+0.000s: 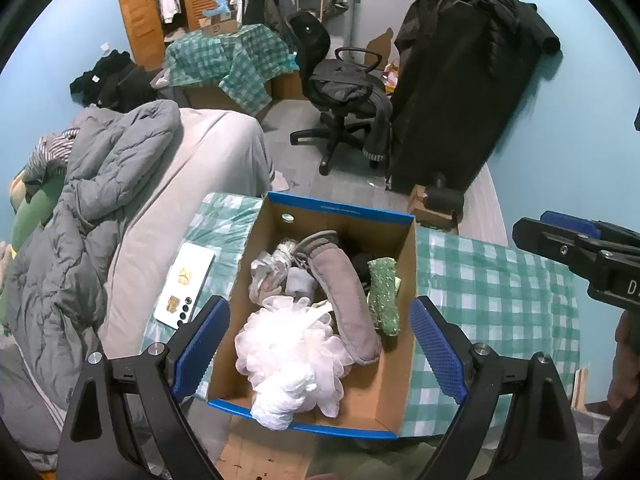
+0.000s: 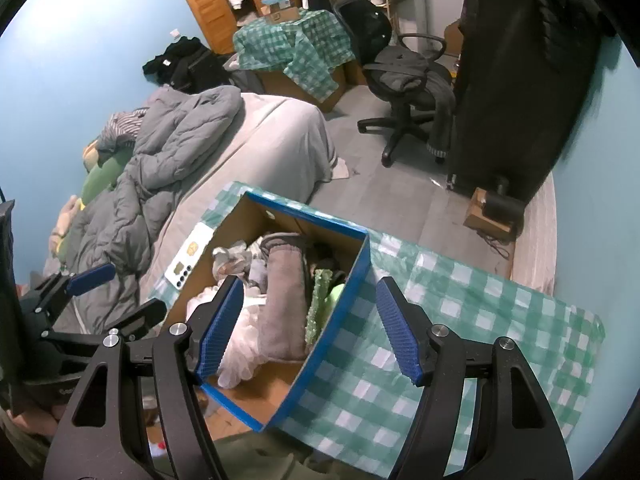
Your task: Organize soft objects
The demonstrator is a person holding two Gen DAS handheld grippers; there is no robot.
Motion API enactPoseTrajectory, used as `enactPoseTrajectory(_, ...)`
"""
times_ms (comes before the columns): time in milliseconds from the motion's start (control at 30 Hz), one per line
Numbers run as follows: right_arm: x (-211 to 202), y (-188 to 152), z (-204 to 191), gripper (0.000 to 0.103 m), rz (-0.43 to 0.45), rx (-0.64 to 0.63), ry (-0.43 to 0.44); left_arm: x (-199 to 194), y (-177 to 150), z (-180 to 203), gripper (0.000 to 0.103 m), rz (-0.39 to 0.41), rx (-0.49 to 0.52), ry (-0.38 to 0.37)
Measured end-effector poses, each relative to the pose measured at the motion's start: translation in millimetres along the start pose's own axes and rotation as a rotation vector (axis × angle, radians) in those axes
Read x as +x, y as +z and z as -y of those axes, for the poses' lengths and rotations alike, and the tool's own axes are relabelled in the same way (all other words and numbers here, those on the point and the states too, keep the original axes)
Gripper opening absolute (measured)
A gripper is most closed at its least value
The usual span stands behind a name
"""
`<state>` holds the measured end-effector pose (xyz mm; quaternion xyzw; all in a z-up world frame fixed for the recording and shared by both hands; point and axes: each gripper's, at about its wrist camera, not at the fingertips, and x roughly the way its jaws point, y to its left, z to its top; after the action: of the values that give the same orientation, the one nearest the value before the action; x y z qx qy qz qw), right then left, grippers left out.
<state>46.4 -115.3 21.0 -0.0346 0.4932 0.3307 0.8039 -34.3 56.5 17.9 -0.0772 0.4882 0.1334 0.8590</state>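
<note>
My left gripper [image 1: 316,344] hangs spread and empty above the cardboard box [image 1: 404,280]; my right gripper [image 2: 310,330] gapes wide too; inside lie a white mesh pouf [image 1: 288,356], grey slipper [image 1: 344,292] and green sponge [image 1: 384,296]; box on checked cloth [image 1: 492,280].

Left hand-held gripper [image 1: 318,354] open above box [image 1: 394,396]. Inside: white pouf [image 1: 288,356], grey sock [image 1: 344,300], green cloth [image 1: 384,298]. Phone [image 1: 186,284] on checked counter [image 1: 496,292], left of box.
</note>
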Motion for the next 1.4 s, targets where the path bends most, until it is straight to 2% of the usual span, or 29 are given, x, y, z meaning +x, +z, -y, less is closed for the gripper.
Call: enactPoseTrajectory(1400, -4, -7, 6, 0.069, -0.004, 0.017, 0.009, -2, -14, 7, 0.093, -0.032, -0.008, 0.020)
